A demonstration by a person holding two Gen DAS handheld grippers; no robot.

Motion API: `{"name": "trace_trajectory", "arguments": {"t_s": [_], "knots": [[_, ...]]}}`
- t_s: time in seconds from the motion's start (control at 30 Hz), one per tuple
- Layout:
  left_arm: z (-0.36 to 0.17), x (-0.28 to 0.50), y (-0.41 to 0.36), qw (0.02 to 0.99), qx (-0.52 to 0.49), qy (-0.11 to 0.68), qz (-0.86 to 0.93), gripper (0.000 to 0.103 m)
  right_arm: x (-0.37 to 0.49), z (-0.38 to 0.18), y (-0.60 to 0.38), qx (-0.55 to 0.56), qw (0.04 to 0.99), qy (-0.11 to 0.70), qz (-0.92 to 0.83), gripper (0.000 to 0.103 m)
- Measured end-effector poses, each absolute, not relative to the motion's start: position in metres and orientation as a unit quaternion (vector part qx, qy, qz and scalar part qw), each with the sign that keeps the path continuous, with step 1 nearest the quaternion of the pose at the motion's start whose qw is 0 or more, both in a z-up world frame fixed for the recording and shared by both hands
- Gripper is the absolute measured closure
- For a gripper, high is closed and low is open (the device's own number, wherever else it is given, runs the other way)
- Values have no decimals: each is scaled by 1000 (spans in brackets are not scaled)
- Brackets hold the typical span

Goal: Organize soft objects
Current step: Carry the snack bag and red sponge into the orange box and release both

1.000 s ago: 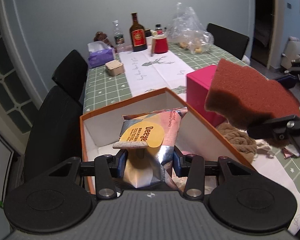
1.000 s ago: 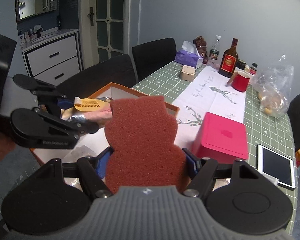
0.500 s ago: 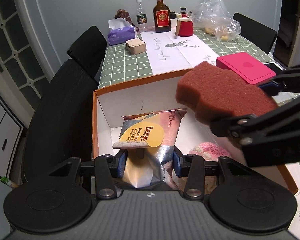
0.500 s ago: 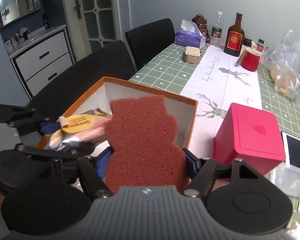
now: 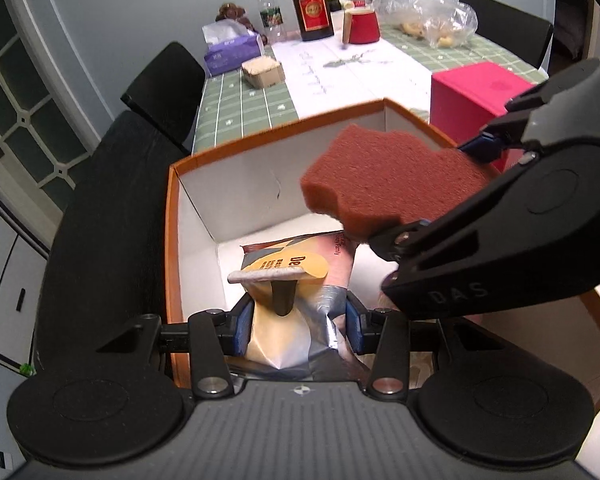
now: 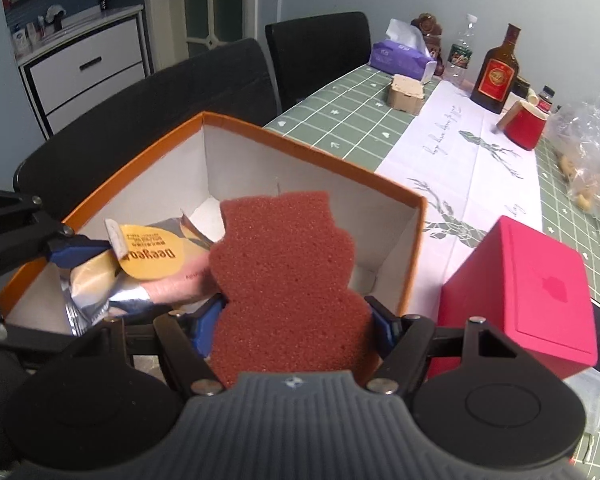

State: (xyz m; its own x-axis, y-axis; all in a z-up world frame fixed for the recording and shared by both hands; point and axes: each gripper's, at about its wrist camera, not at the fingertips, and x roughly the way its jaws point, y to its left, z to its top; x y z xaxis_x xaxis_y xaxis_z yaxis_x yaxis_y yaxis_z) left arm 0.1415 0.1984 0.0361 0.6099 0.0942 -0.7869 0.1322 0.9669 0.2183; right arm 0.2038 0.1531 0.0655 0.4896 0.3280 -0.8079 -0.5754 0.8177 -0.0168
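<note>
**Sponge and snack pouch over the orange box**

Rust-brown scalloped foam sponge [image 6: 286,280] sits clamped in our right hand-held gripper [image 6: 296,322], hanging above the white-lined orange cardboard box [image 5: 260,136]. Our left hand-held gripper [image 5: 294,322] grips a silver foil snack pouch with a yellow label [image 5: 296,280] inside the box's near left part. A pink box [image 6: 540,292] stands right of it on the counter [image 6: 340,120].

We count two grippers [image 5: 296,316] [image 6: 296,320], each holding one thing: one sponge [image 6: 284,280] and one snack bag [image 5: 296,280]. There is one orange box [image 6: 312,152] and one pink box [image 6: 540,292] at 3 o'clock from it. At 12 o'clock we see two bottles [image 6: 496,72] [image 6: 460,56], one red cup [image 6: 524,128], one tissue pack [image 6: 400,56], one plastic bag [image 6: 588,160]. Three black chairs [image 5: 164,84] [image 5: 112,216] [image 5: 504,28] are visible.
</note>
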Motion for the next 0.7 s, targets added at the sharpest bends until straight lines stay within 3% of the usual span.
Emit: {"name": "trace_trajectory", "arguments": {"t_s": [0.4, 0.7], "knots": [[29, 142, 200, 877, 119, 466, -15, 49, 209, 49, 168, -158, 842, 442, 268, 31], [35, 138, 202, 881, 131, 454, -6, 30, 211, 49, 164, -142, 842, 449, 264, 29]]}}
